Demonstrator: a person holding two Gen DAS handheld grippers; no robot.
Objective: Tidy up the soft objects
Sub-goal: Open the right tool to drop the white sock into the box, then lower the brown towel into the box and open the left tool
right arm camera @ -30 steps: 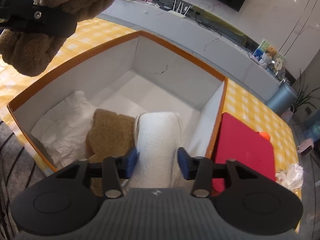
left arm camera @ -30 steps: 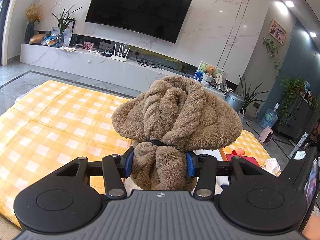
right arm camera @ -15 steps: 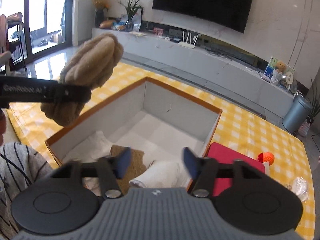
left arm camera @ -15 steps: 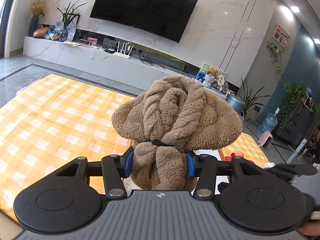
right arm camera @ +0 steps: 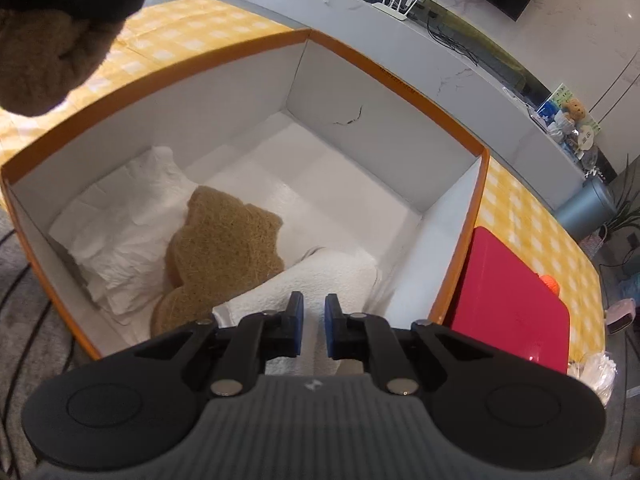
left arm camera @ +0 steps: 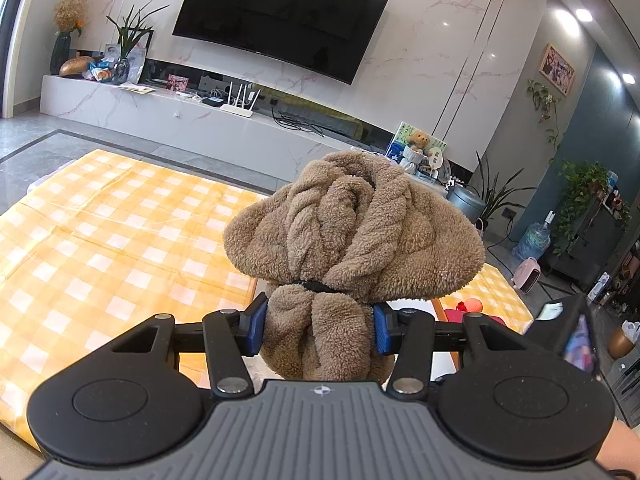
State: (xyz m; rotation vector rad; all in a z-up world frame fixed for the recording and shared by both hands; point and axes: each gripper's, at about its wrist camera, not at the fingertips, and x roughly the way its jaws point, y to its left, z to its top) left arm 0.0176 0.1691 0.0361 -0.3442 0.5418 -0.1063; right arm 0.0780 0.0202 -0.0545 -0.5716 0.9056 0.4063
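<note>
My left gripper (left arm camera: 320, 330) is shut on a brown fleece bundle (left arm camera: 352, 232) tied with a black band, held in the air above the yellow checked cloth (left arm camera: 100, 240). The bundle also shows in the right wrist view (right arm camera: 48, 60) at top left, above the box's left edge. My right gripper (right arm camera: 313, 330) is nearly closed and empty, just above a rolled white towel (right arm camera: 320, 280) inside the orange-rimmed white box (right arm camera: 400, 76). A brown fibre pad (right arm camera: 224, 240) and crumpled white paper (right arm camera: 120, 232) also lie in the box.
A red flat lid (right arm camera: 508, 292) lies right of the box, with a small orange ball (right arm camera: 548, 282) beyond it. A TV (left arm camera: 280, 16) and a long white console (left arm camera: 160, 112) stand behind. A grey bin (right arm camera: 584, 204) stands at far right.
My right gripper was open over the towel, pulled back and up, and is now low over the box again with its jaws nearly closed. The left gripper keeps holding the bundle, barely moved.
</note>
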